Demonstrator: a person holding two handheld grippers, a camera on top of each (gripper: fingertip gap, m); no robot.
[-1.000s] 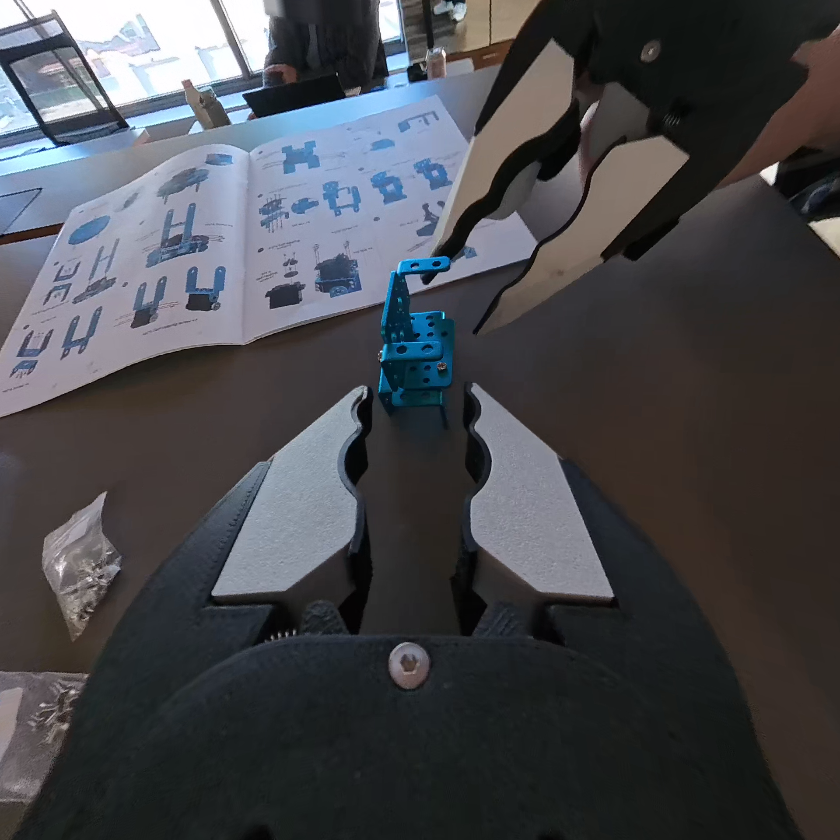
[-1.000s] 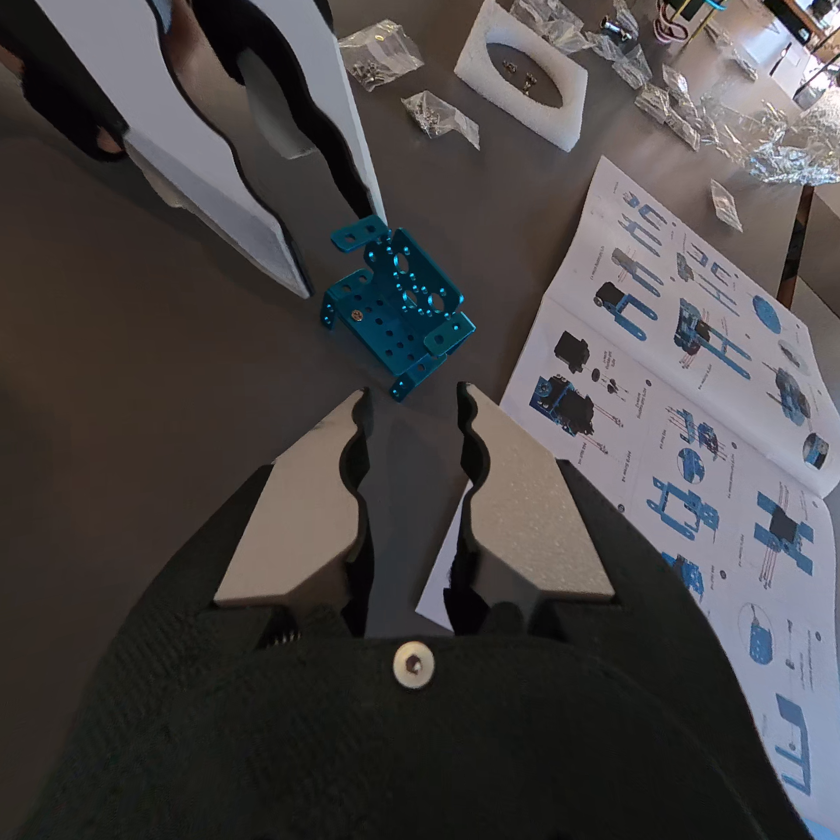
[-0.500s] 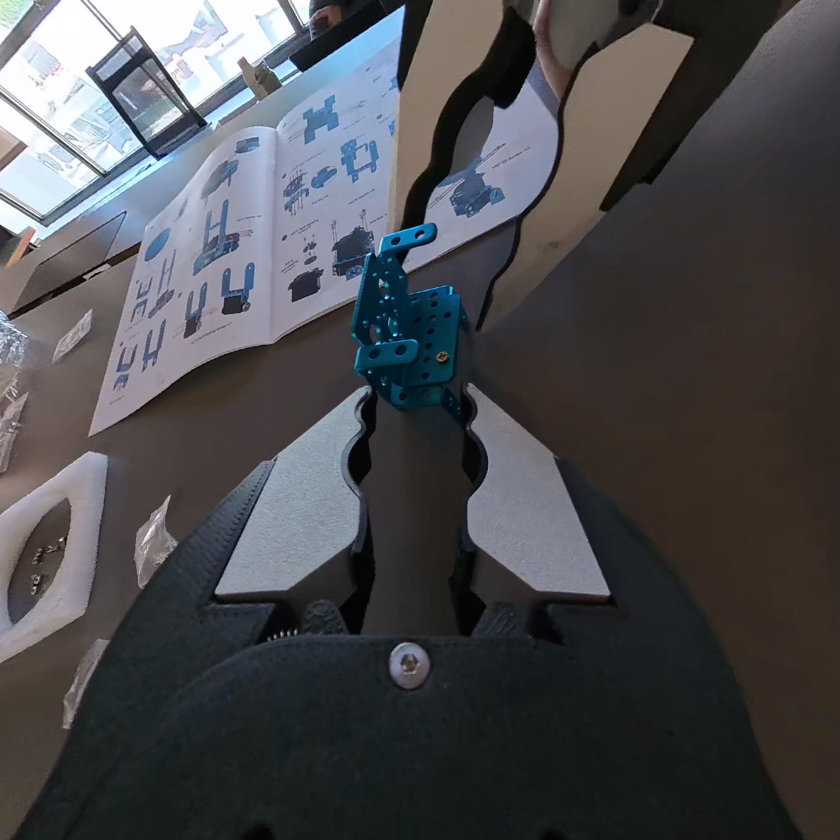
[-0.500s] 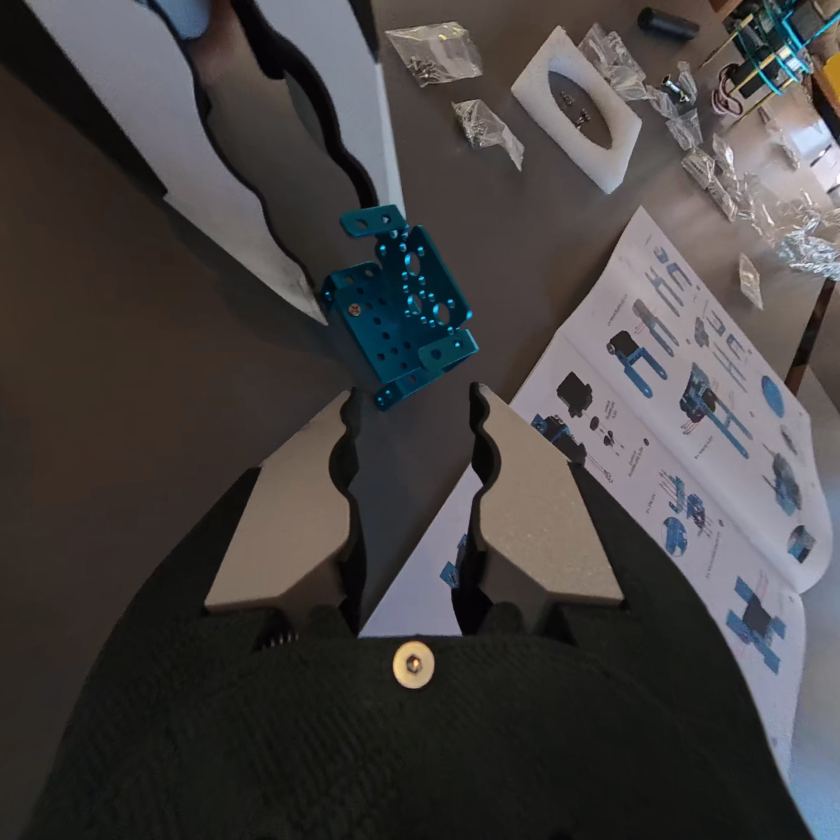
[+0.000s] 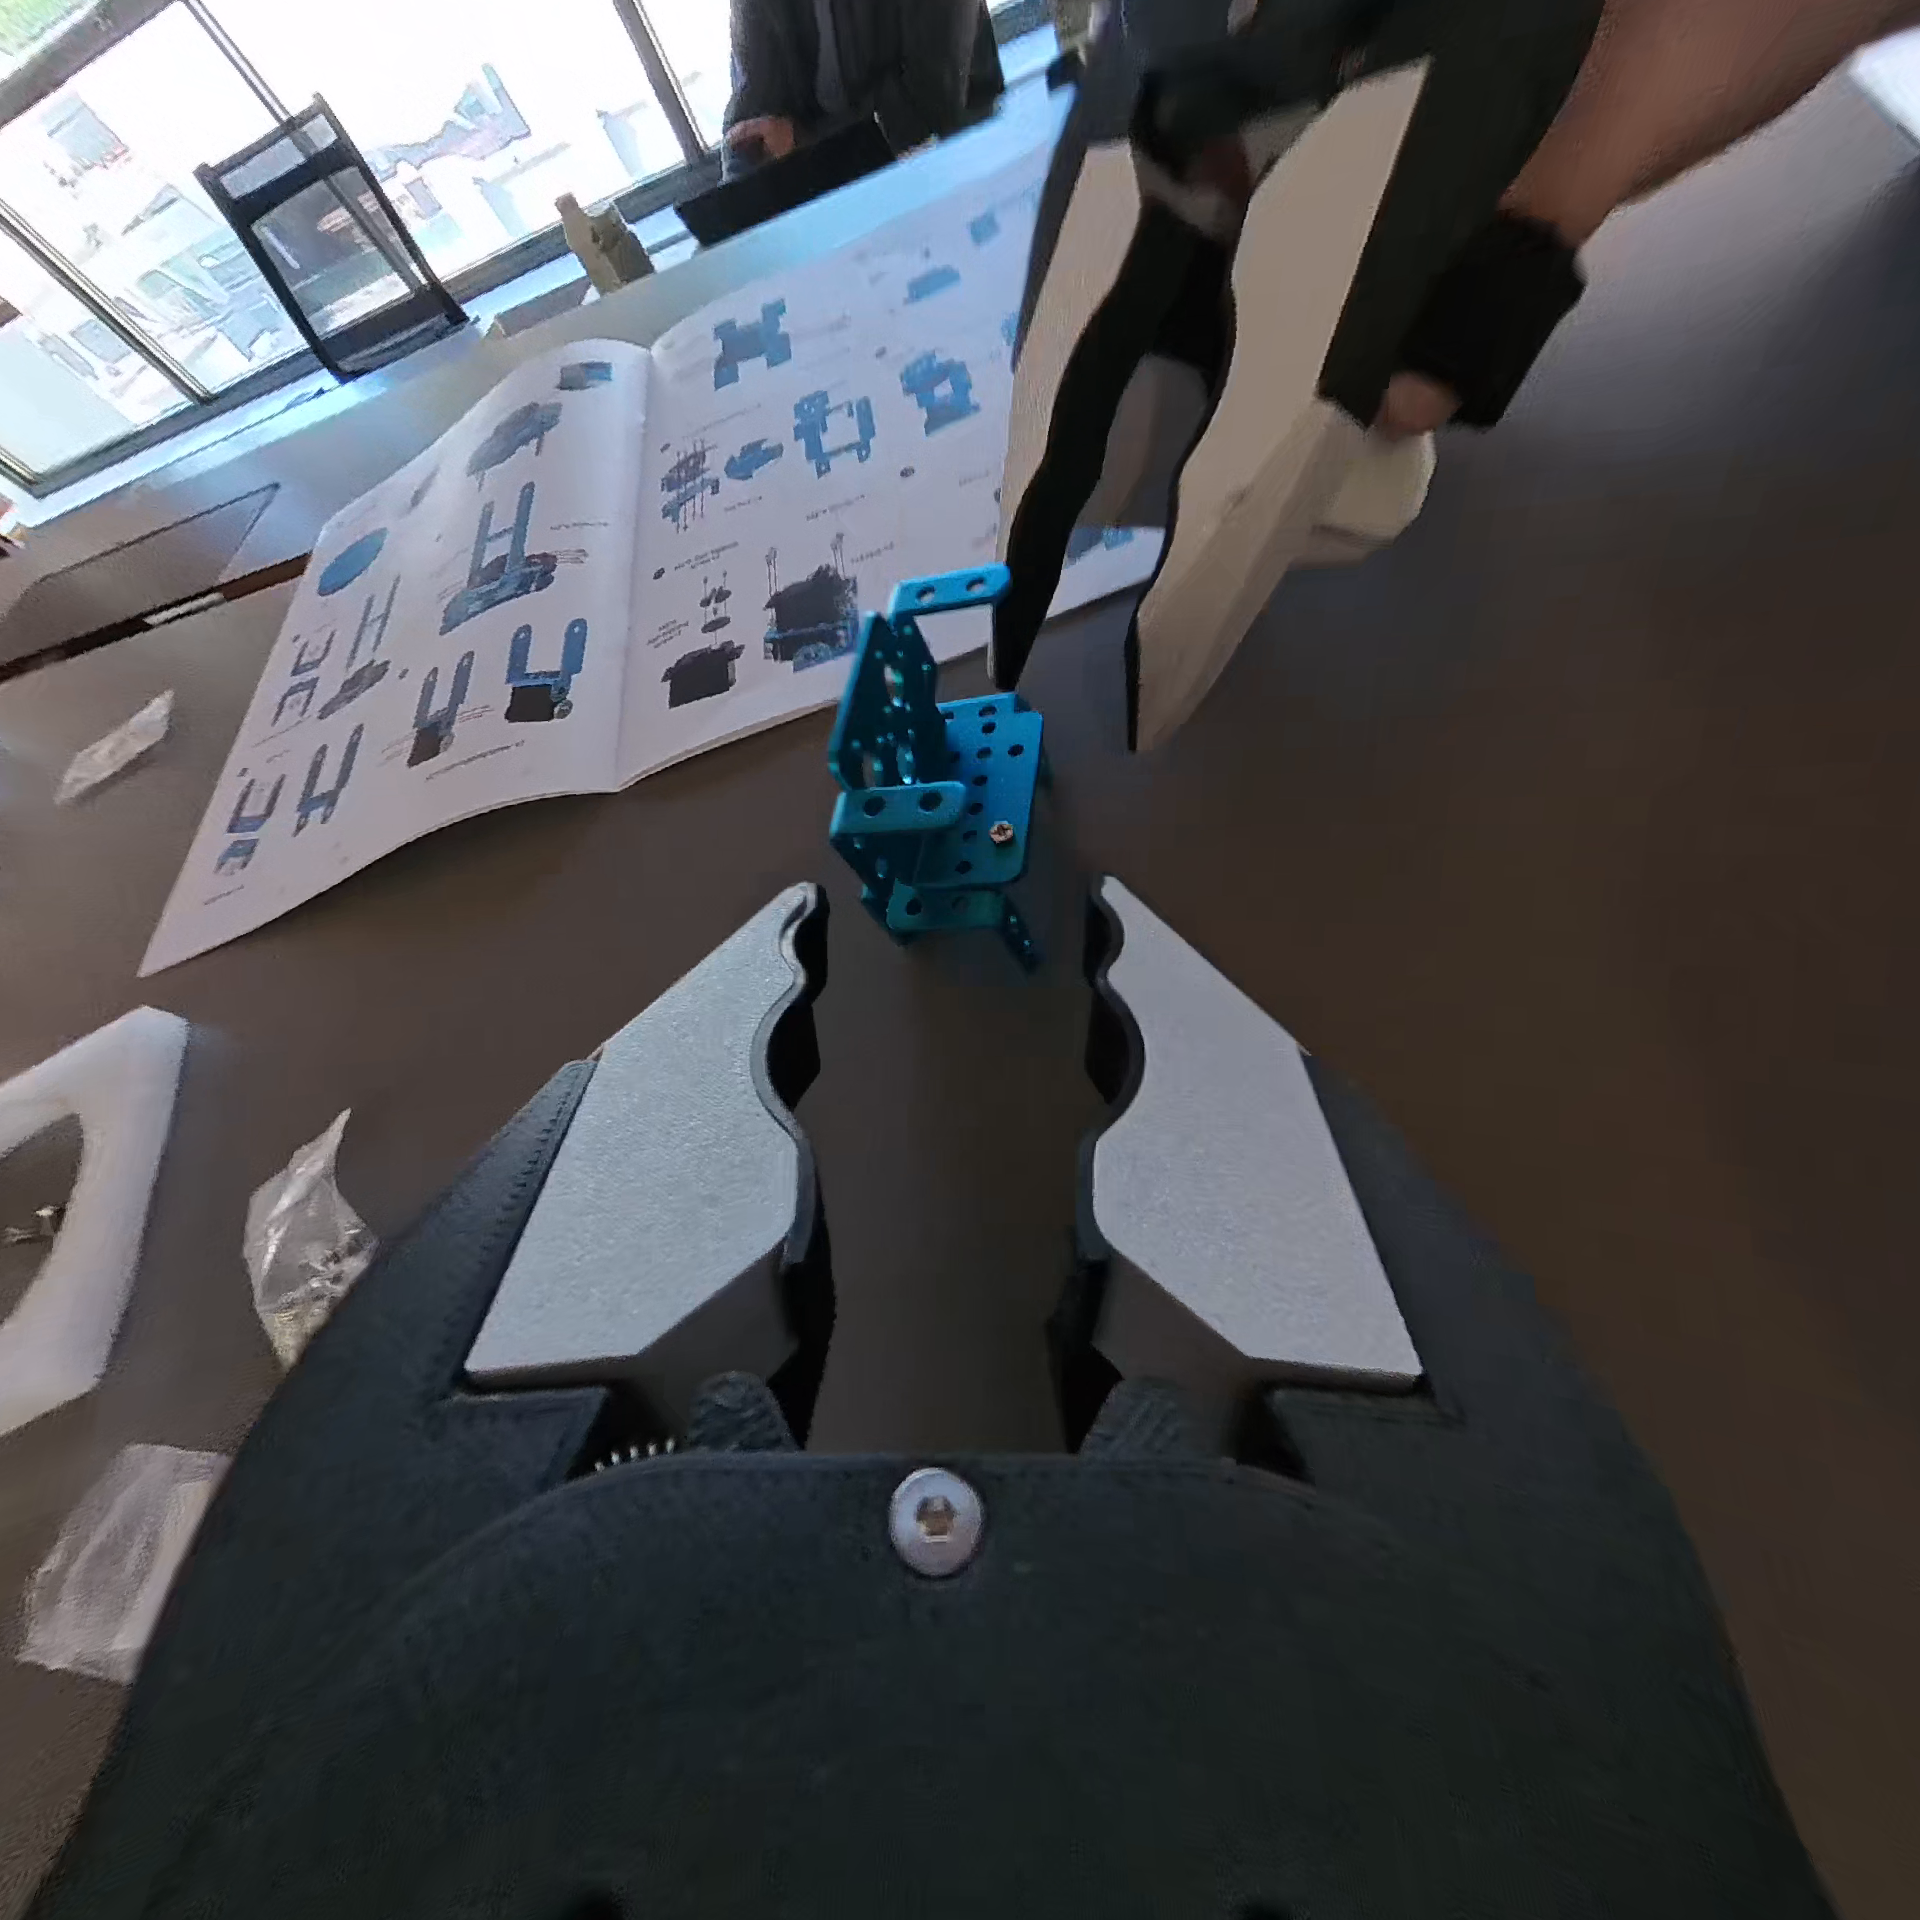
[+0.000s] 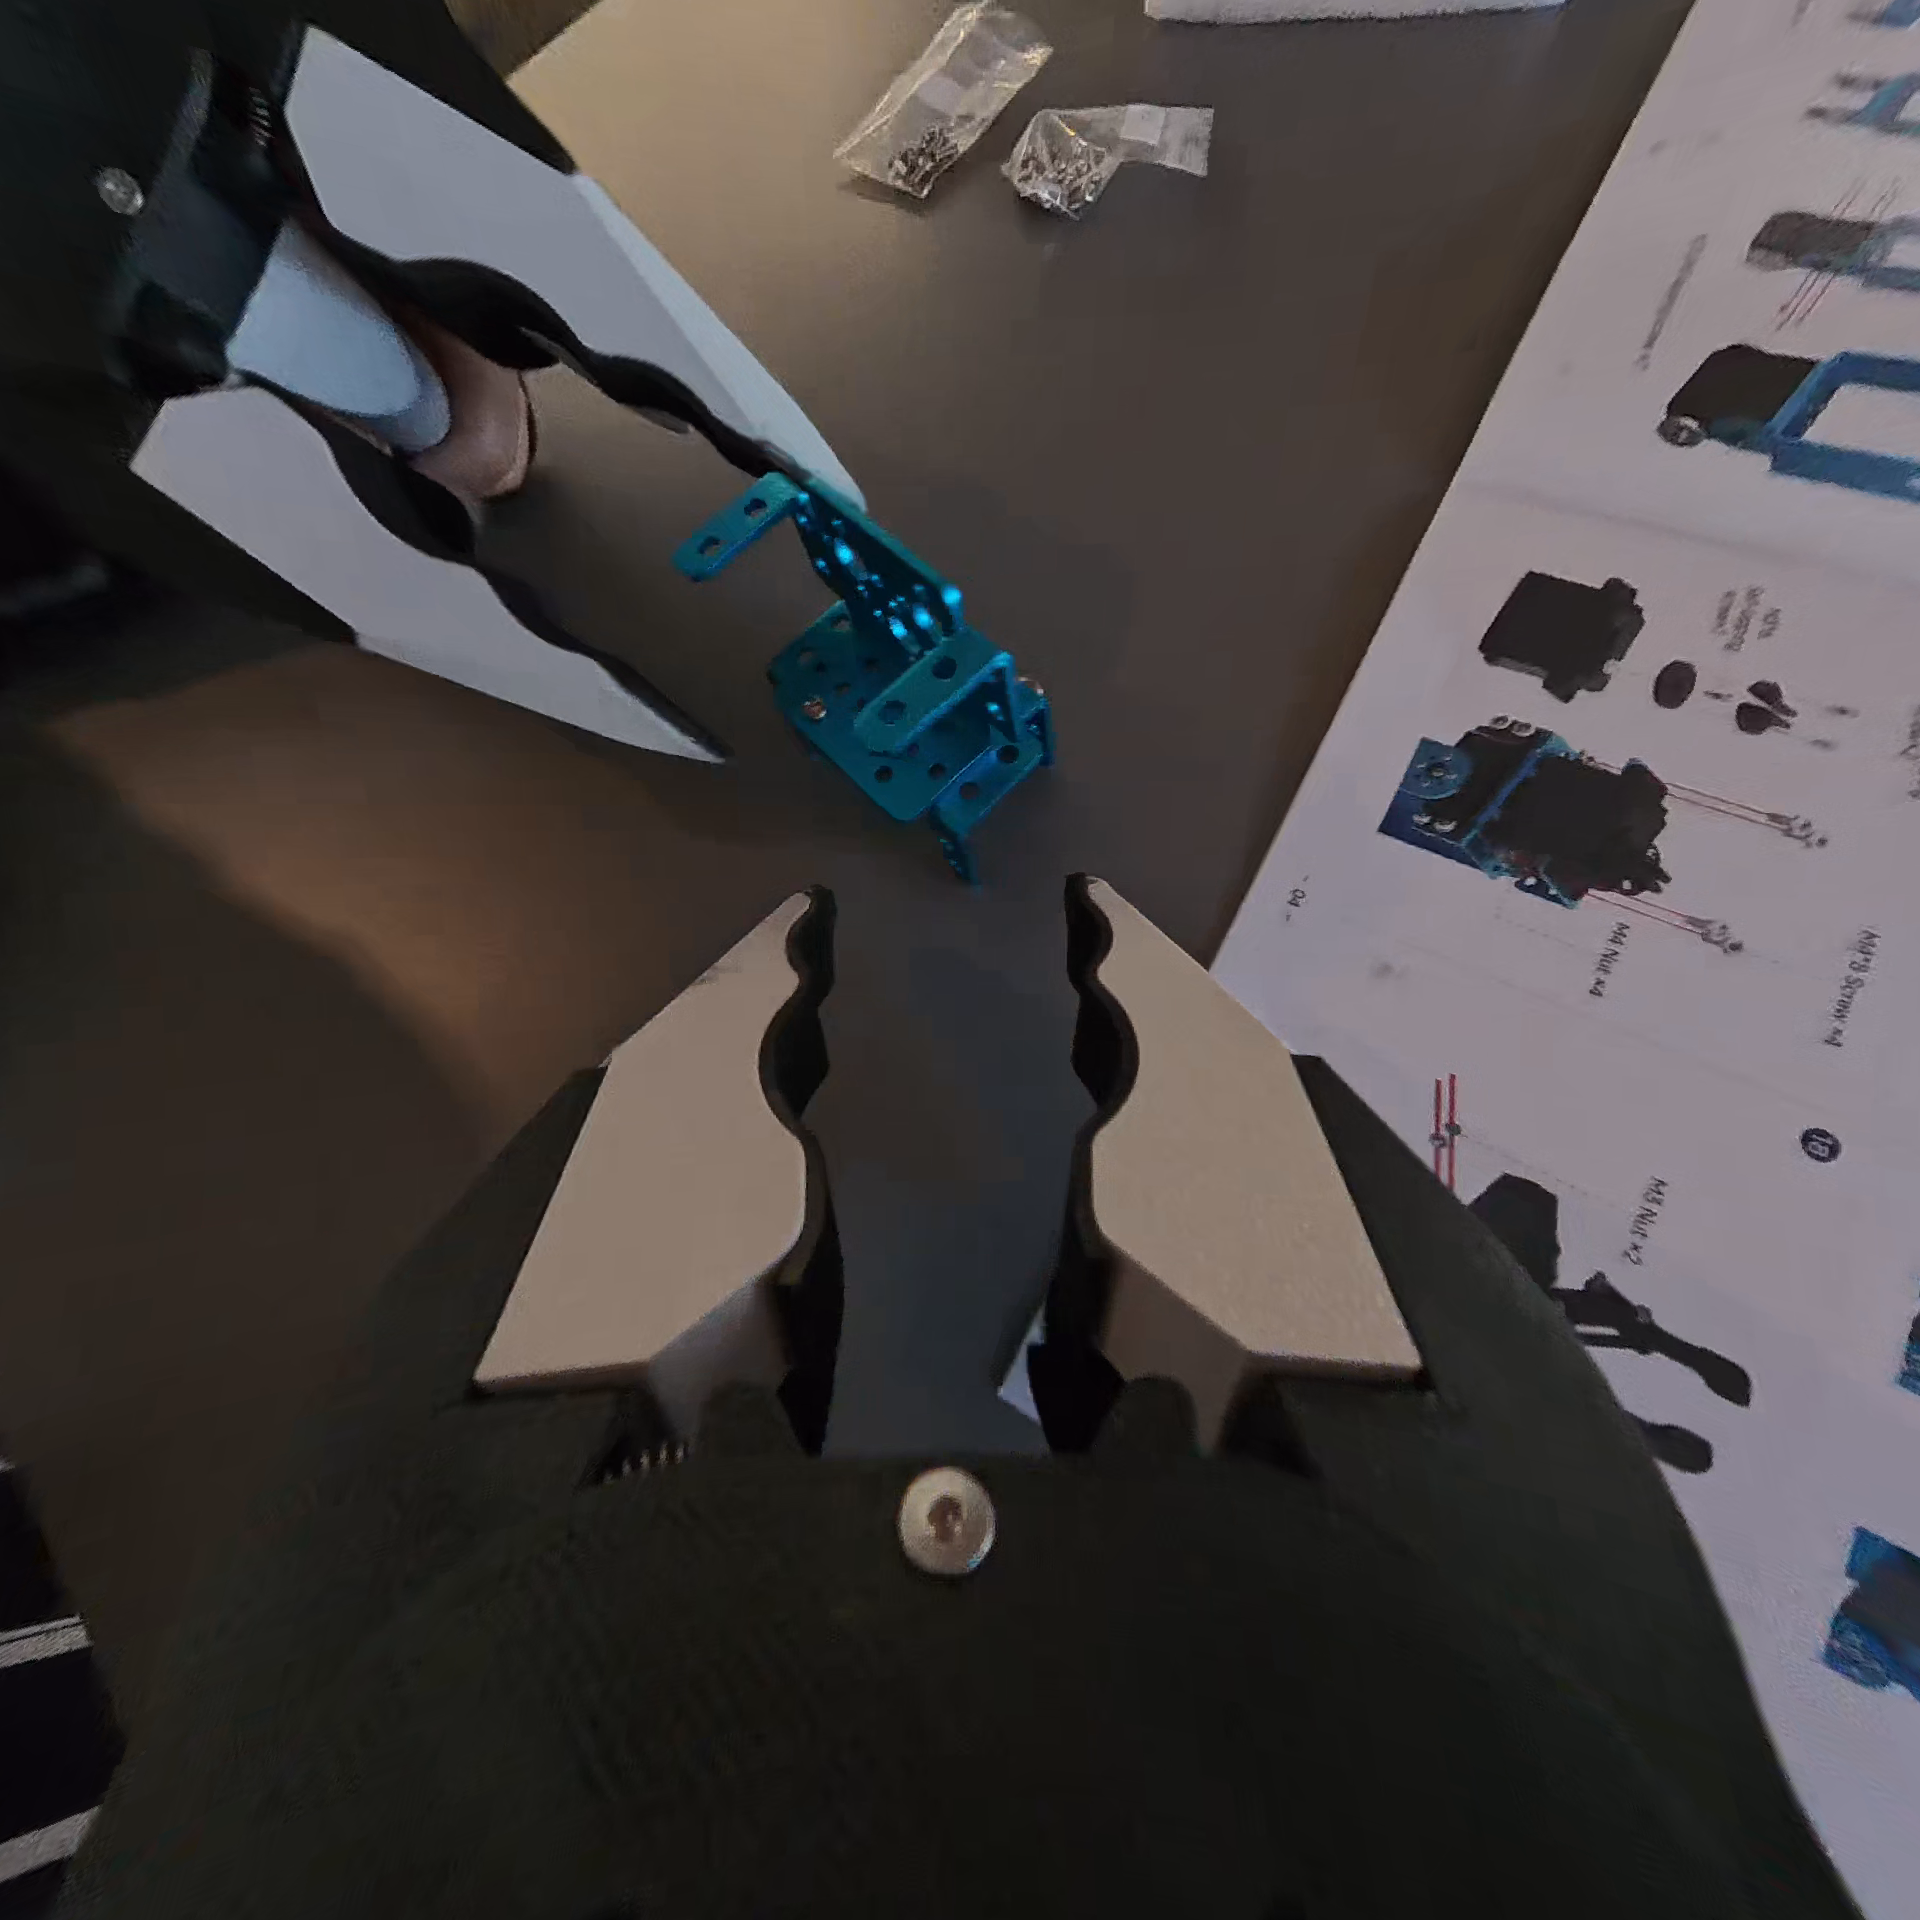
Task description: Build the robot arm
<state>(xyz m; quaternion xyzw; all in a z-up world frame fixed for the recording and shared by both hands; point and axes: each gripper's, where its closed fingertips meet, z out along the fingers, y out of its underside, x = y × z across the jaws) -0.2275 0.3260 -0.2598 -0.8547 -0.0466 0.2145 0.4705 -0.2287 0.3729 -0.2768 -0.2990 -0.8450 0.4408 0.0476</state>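
A blue perforated metal bracket assembly [image 5: 935, 769] stands on the dark table [image 5: 1507, 935], just ahead of my left gripper [image 5: 956, 902]. The left gripper is open and empty, with the bracket's foot close to the gap between its tips. My right gripper [image 6: 948, 894] is also open and empty, and the bracket [image 6: 904, 675] lies a short way beyond its tips. In the left wrist view the right gripper [image 5: 1075, 707] comes in from behind the bracket. In the right wrist view the left gripper [image 6: 774, 621] straddles the bracket's raised tab, one tip close to it; I cannot tell if it touches.
An open instruction booklet [image 5: 582, 603] lies beside the bracket, also in the right wrist view [image 6: 1662, 727]. Small bags of screws [image 6: 1023, 135] [image 5: 301, 1236] and a white foam block [image 5: 83, 1184] lie on the table. A person sits at the far window side.
The right gripper has come lower and closer to the bracket. The left gripper has shifted around it, and the bracket has turned a little. Both grippers stay open.
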